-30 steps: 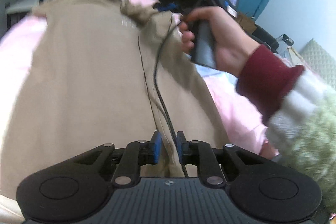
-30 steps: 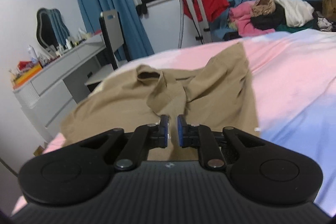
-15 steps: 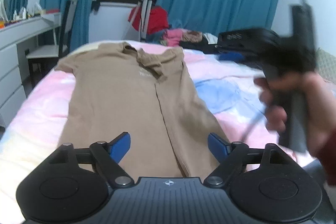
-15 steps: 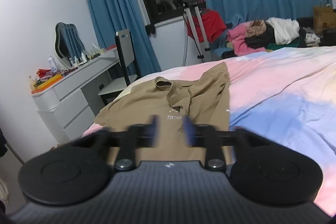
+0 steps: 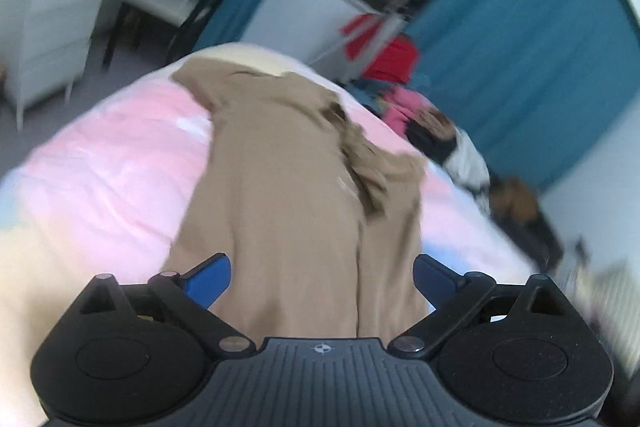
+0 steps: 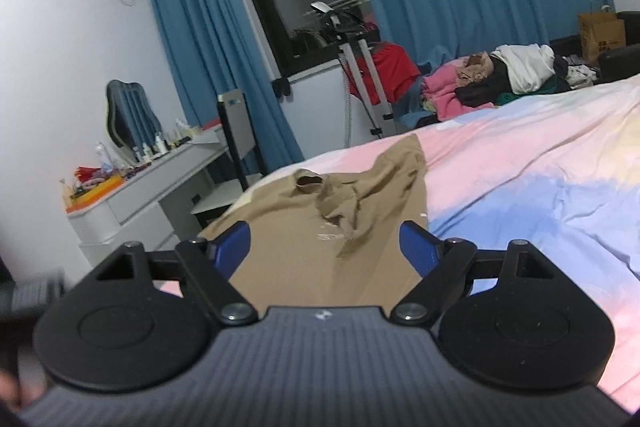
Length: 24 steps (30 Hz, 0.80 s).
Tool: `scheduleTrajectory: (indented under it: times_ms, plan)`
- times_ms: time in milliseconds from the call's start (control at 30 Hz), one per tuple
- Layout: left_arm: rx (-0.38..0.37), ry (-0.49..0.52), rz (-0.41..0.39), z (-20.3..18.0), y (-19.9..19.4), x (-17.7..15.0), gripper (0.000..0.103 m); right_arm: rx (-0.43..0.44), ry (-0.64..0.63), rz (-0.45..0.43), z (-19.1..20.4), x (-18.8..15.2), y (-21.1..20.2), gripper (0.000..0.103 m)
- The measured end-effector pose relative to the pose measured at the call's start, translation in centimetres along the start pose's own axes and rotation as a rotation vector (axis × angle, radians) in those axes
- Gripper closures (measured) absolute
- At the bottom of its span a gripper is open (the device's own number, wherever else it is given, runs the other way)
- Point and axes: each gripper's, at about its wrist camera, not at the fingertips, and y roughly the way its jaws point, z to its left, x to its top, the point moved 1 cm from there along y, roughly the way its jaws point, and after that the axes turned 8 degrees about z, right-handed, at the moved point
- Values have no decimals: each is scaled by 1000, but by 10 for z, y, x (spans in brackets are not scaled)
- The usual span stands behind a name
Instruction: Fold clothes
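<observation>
A tan collared shirt (image 5: 288, 195) lies flat on the bed, its right side folded in along a lengthwise crease and its collar at the far end. It also shows in the right wrist view (image 6: 320, 227). My left gripper (image 5: 322, 277) is open and empty above the shirt's near end. My right gripper (image 6: 326, 247) is open and empty, raised over the shirt's near part. The left wrist view is blurred by motion.
The bed has a pink and blue cover (image 6: 520, 195). A pile of clothes (image 6: 500, 79) lies at its far side by a tripod (image 6: 360, 67). A white dresser (image 6: 140, 195) and a chair (image 6: 236, 131) stand left of the bed. Blue curtains hang behind.
Both grippers have opened and let go of the shirt, then drawn back from it. The left wrist view has tilted and the right hand has left it.
</observation>
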Motion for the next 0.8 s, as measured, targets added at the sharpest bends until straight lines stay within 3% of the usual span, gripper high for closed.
scheduleTrajectory:
  times_ms: [100,200,400,533,633,700,767,800]
  plan:
    - [35,-149,3,22,35,49,6,-70,-20,12,-7,-5,17,20]
    - [103,-296,26,44,80,92,11,-87,-4,39,-15,-8,36,20]
    - [77,-452,-34,96,150,147,15,-83,-5,85,-21,-14,71,20]
    - [0,-426,-125,108,181,164,15,-51,-15,84,-19,-13,94,20]
    - [23,-359,-200,102,198,181,19,-41,-4,74,-22,-11,108,20]
    - [51,-306,-242,97,208,191,29,-45,7,82,-24,-11,116,20]
    - [125,-231,-264,90,217,200,56,-47,19,101,-27,-13,124,20]
    - [150,-194,-272,84,219,202,63,-50,28,110,-29,-14,126,20]
